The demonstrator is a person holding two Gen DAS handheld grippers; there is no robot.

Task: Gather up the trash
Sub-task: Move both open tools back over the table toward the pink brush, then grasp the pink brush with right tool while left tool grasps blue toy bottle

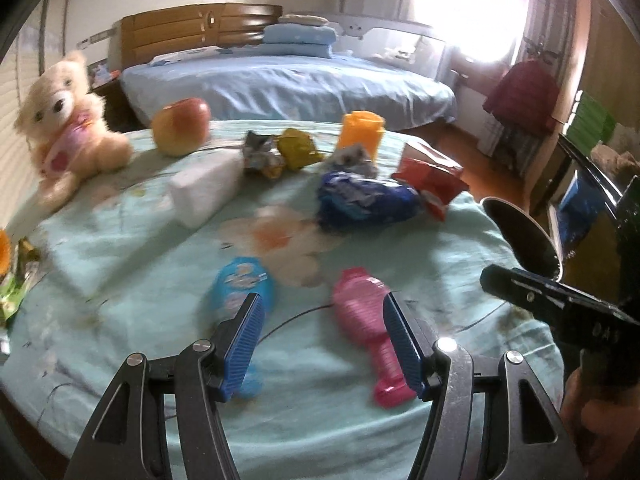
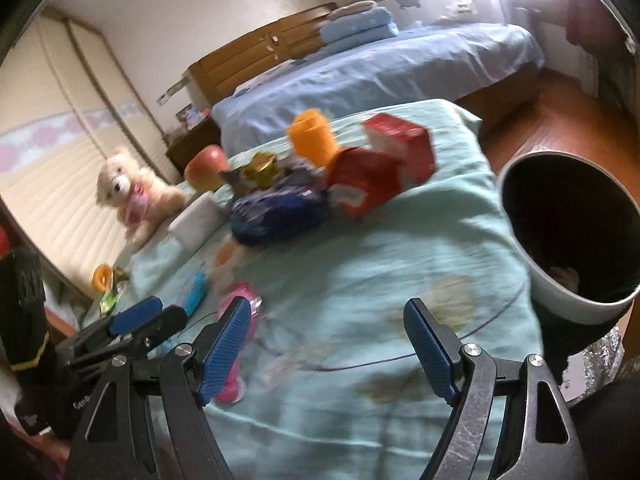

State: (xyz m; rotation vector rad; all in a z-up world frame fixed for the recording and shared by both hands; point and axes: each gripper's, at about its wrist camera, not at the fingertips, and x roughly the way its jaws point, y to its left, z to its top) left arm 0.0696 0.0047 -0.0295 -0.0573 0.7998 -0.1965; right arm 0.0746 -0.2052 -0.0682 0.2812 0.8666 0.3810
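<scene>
Wrappers [image 1: 360, 200] lie well ahead of both grippers, left [image 1: 322, 344] and right [image 2: 328, 352], fingers spread and empty

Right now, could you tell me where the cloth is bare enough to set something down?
The widest free patch lies between the pink bottle and the bin, below the red packets. A smaller one lies between the white block and the blue bottle. It is crowded behind, around the blue bag, wrappers and orange cup.
</scene>
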